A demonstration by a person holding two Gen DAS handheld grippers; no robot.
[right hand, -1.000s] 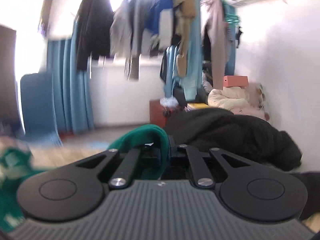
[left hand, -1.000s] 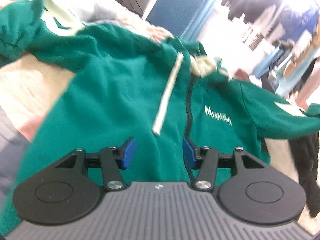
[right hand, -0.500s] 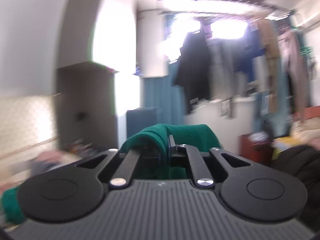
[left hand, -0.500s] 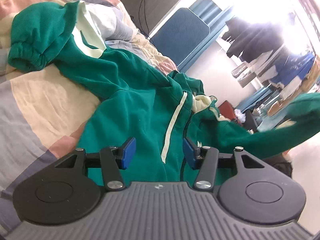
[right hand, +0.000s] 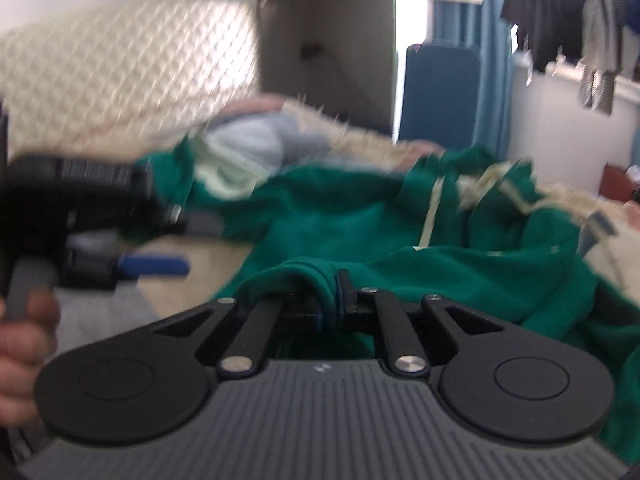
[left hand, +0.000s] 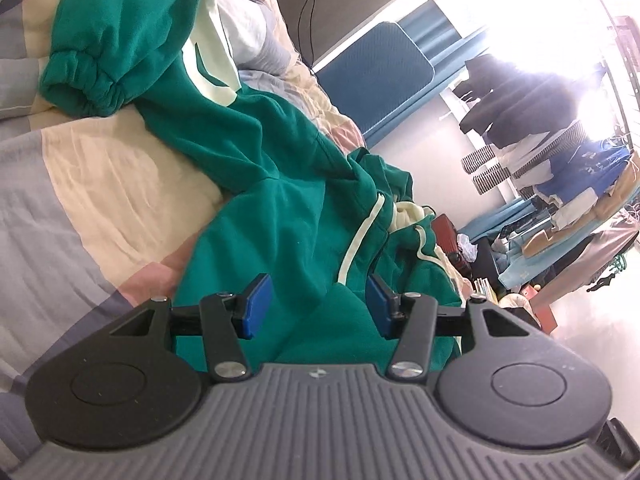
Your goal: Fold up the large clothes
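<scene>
A green hoodie with cream drawstrings lies spread on the bed, and it also shows in the right wrist view. One sleeve with an elastic cuff lies bunched at the far left. My left gripper is open and empty, its blue pads just above the hoodie's body. My right gripper is shut on a fold of the green hoodie, a sleeve, held over the hoodie's body. The left gripper also shows at the left of the right wrist view, held by a hand.
The bed has a patchwork cover in cream, grey and pink. A blue chair stands beyond the bed. Hanging clothes fill the bright far right. A quilted headboard is at the back left.
My right gripper has swung left with the green fold, from facing the room and hanging clothes to facing the bed. My left gripper has tilted and moved back slightly over the hoodie.
</scene>
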